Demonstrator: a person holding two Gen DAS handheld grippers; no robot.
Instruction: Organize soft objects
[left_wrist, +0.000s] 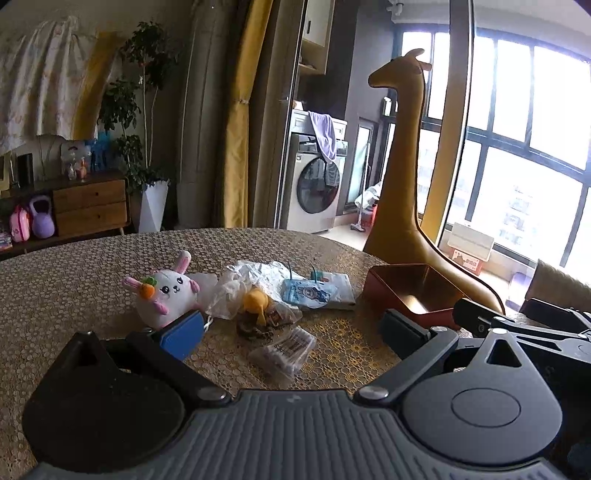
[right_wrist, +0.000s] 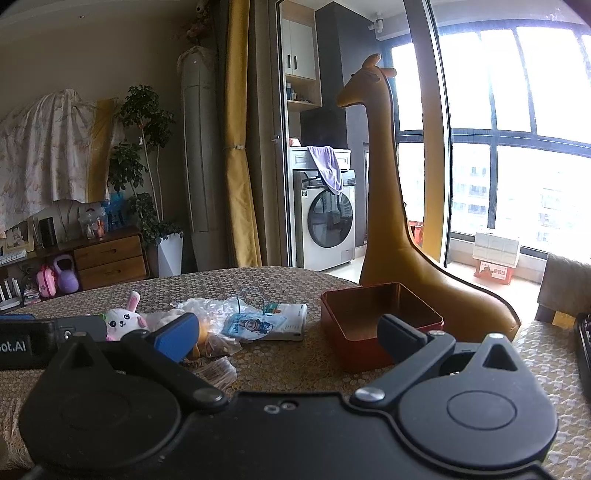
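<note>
While both pairs of tongs hung above the round patterned table (left_wrist: 74, 273), neither gripped anything: the left gripper (left_wrist: 291, 332) stood spread wide, its blue-padded finger (left_wrist: 183, 332) close in front of the white plush bunny (left_wrist: 164, 291) and its dark finger (left_wrist: 402, 334) before the near corner of the red tin box (left_wrist: 410, 291). The right gripper (right_wrist: 288, 336) was likewise parted and empty, its blue pad (right_wrist: 177, 336) over the clutter and its dark finger (right_wrist: 400, 338) overlapping the box's (right_wrist: 373, 306) front wall.

Between the left fingers lay a small clear packet (left_wrist: 284, 350) and, just beyond it, a yellow plush toy (left_wrist: 256, 301) in crumpled clear plastic wrap (left_wrist: 240, 284). To the right of that wrap lay a light-blue pouch with a cartoon figure (left_wrist: 306, 293), resting on a white booklet (left_wrist: 341, 291). The bunny, with pink ears and a carrot by its ear, sat upright at the left of the pile, touching the wrap. The box stood open and empty, apart from the soft things, at the table's right.

Behind the box rose a tall mustard giraffe figure (left_wrist: 400, 192), and farther back a washing machine (left_wrist: 316, 184) with a lilac cloth (left_wrist: 325, 136) draped over it.
</note>
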